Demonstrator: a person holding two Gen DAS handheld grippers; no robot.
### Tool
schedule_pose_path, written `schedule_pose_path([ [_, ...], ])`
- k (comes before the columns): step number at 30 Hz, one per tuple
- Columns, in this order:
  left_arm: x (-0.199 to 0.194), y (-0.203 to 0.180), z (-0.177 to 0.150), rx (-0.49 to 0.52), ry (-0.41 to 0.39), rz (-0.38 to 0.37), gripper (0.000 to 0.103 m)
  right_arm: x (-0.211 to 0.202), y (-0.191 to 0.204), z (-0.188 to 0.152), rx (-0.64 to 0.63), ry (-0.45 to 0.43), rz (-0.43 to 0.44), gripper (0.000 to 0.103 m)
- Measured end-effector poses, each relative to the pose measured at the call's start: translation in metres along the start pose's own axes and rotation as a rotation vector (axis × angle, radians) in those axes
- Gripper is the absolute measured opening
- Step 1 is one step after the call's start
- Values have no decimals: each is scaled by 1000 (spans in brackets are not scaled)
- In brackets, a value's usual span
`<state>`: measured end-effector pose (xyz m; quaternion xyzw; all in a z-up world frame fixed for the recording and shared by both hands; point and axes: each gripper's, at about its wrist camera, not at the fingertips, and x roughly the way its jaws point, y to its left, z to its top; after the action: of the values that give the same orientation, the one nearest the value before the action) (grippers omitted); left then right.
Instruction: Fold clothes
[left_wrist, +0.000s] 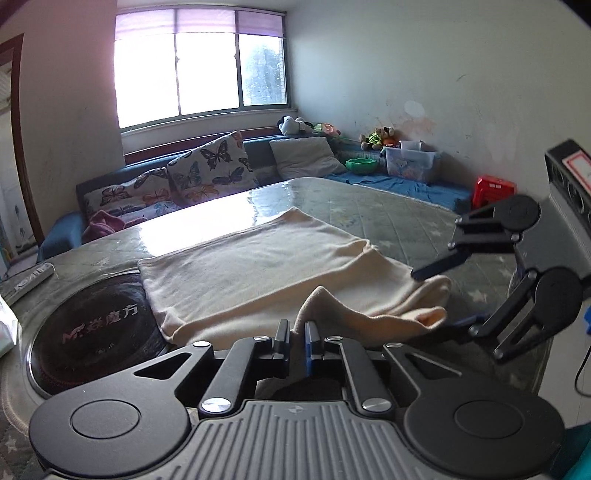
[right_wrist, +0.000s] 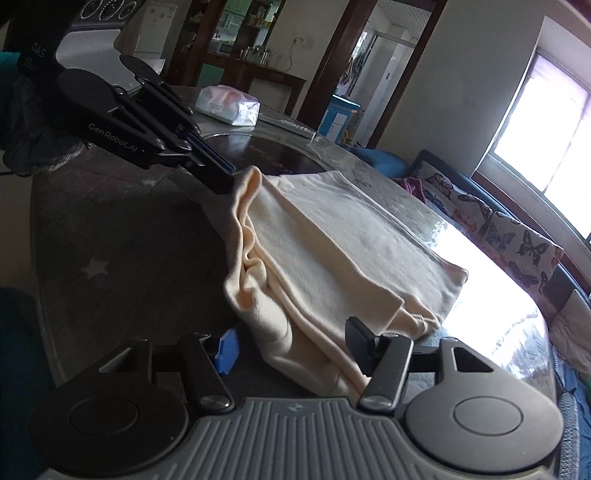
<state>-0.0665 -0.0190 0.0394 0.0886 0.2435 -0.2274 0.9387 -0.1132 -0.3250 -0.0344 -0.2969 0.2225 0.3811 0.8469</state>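
Observation:
A cream garment (left_wrist: 255, 266) lies partly folded on the glass-topped table (left_wrist: 388, 206). My left gripper (left_wrist: 298, 338) is shut on the garment's near edge and lifts a small peak of cloth; it also shows in the right wrist view (right_wrist: 225, 181), pinching a raised corner of the garment (right_wrist: 332, 251). My right gripper (right_wrist: 291, 343) is open, its jaws spread either side of the garment's near corner. In the left wrist view the right gripper (left_wrist: 447, 295) is at the garment's right end, jaws apart.
A dark round hotplate (left_wrist: 92, 332) is set in the table left of the garment. A remote (left_wrist: 26, 280) lies at the far left. A tissue pack (right_wrist: 227, 105) sits at the table's far side. A sofa with butterfly cushions (left_wrist: 207, 166) is beyond.

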Motion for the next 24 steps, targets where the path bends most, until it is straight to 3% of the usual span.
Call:
schedule_pose_path([
  [3, 3, 4, 2, -8, 7, -6, 8, 8, -8, 5, 44, 0, 48, 44],
  [5, 3, 6, 0, -3, 16, -8, 9, 12, -15, 8, 78, 9, 83, 29],
  [10, -9, 6, -10, 28, 21, 0, 14, 16, -46, 20, 220, 12, 154, 16],
  [12, -13, 4, -14, 43, 23, 16, 26, 13, -56, 24, 257, -1, 165, 15],
  [17, -13, -6, -23, 141, 25, 40, 33, 12, -64, 30, 273, -13, 164, 13],
  [23, -2, -14, -33, 289, 51, 66, 34, 13, -62, 30, 293, -18, 150, 10],
  [24, 0, -14, -34, 307, 55, 70, 26, 12, -60, 29, 302, -21, 148, 10],
])
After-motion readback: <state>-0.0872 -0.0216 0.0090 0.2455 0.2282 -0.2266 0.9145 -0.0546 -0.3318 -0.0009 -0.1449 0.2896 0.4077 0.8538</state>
